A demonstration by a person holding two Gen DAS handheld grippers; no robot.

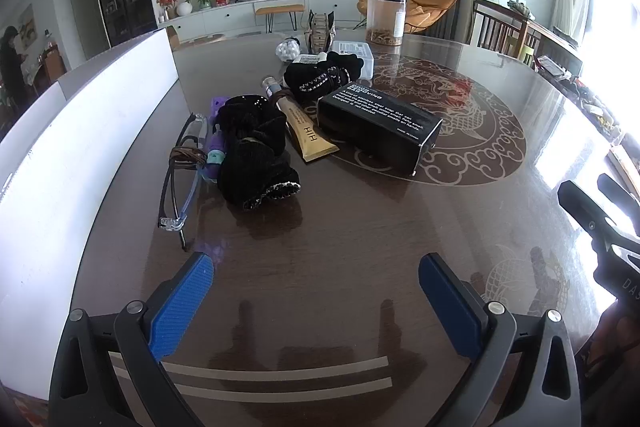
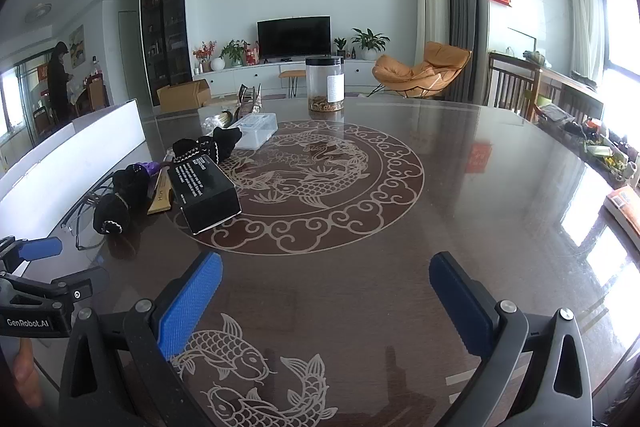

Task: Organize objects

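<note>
**Two grippers spread wide over the table, neither holding anything**

Left gripper (image 1: 316, 303): blue pads far apart, nothing between them, hovering over the dark wooden table (image 1: 360, 227). Right gripper (image 2: 326, 301): same, wide apart and empty, above the inlaid fish pair (image 2: 248, 375) at the table's near edge. In the right wrist view the other tool's body reads "GenRobot.AI".

Landmark: black box (image 1: 380, 125).
- Box lies on its side on the left rim of the round fish-and-cloud medallion (image 2: 320, 183). White print on top, partly legible: "...stainless steel soap that can remove the garlic smell, onion smell, fishy smell..."; "MADE IN CHINA" at the end.
- Just left of the box: gold tube (image 1: 308, 131), marked "HIH", cap pointing away.
- Left of the tube, nearer than the box: black knit glove (image 1: 256, 151), over a purple item (image 1: 216, 143).
- Further left: eyeglasses (image 1: 180, 187), beside a white panel (image 1: 80, 163).
- Behind the box, touching its far corner: second black glove (image 1: 324, 75).
- Behind that: clear plastic case (image 1: 356, 51), label unreadable.
- Far beyond the box: clear jar (image 1: 386, 19), black lid, brownish contents at the bottom, white label illegible.
</note>
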